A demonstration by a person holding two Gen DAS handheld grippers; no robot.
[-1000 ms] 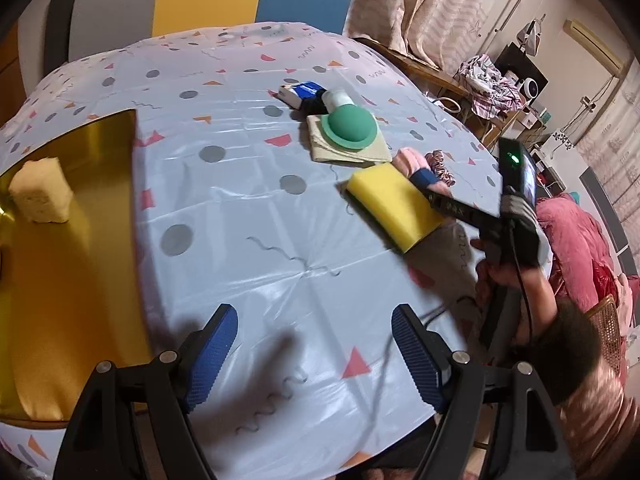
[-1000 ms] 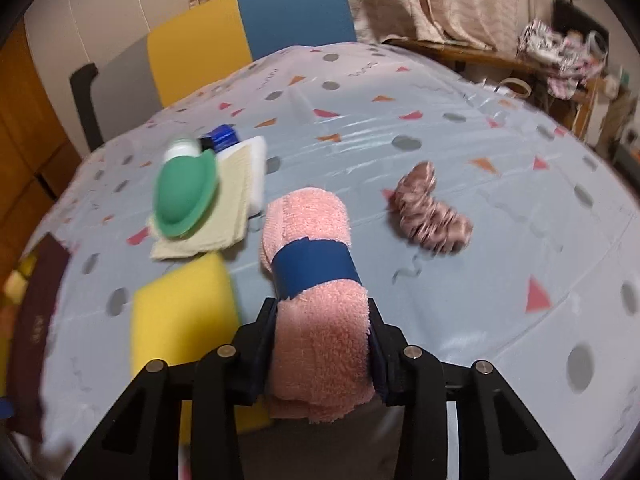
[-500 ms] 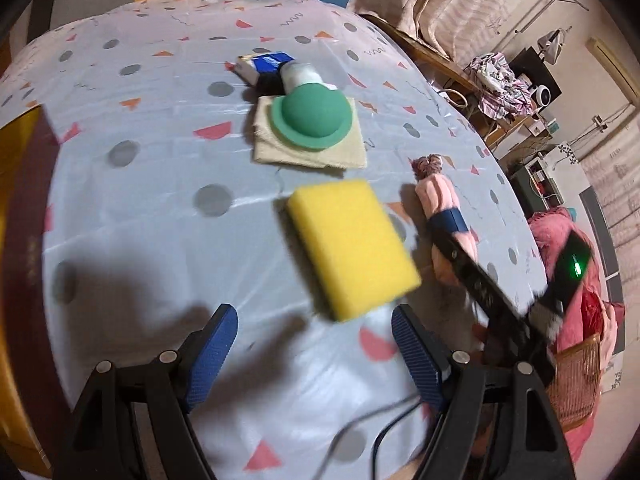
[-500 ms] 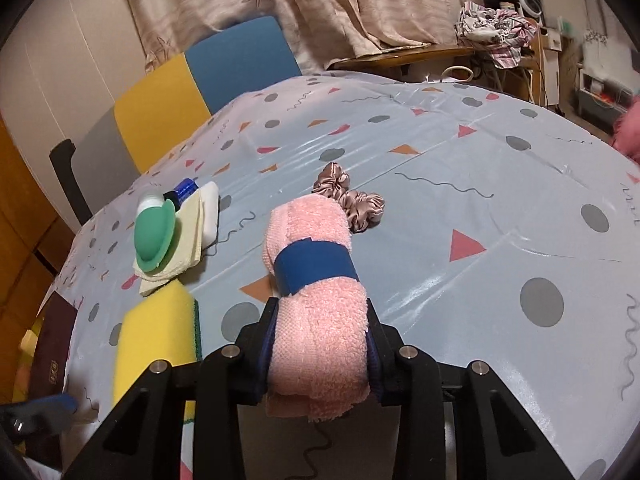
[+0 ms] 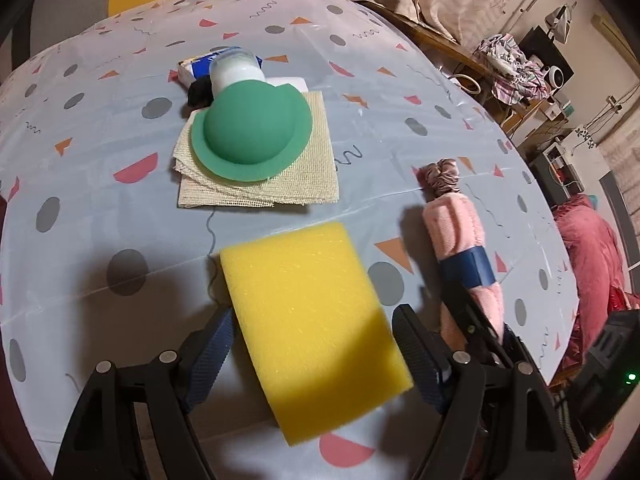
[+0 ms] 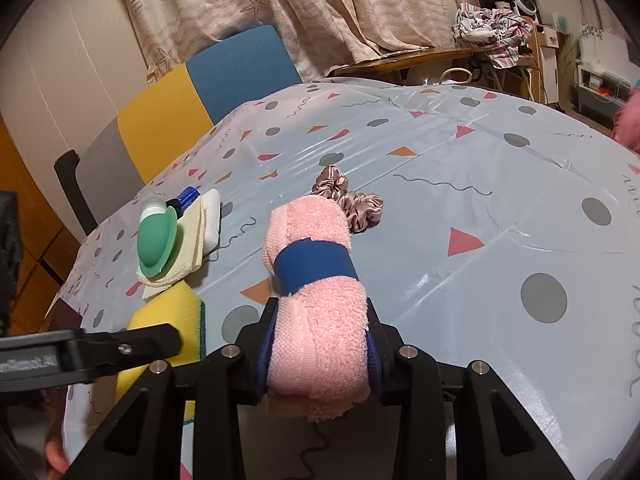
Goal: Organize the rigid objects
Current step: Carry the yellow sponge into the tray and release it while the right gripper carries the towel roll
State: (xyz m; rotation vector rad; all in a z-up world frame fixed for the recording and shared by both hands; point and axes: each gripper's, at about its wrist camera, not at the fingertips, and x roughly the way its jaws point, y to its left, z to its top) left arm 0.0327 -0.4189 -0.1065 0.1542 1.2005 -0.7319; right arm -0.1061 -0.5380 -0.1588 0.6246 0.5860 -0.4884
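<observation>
Right wrist view: right gripper [image 6: 318, 344] clamps pink towel roll [image 6: 316, 300]; left gripper [image 5: 310, 344] gapes around yellow sponge [image 5: 308, 312]; lettering unreadable.

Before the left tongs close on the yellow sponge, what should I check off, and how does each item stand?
1. Left tongs open: ok.
2. Yellow sponge lies between them: ok.
3. Fingers clear of the sponge sides: ok, not pressing yet.
4. Right tongs clamped on the pink towel roll: ok.
5. Towel roll apart from the sponge: ok.
6. Green dome and mesh cloth clear of the sponge: ok.
</observation>
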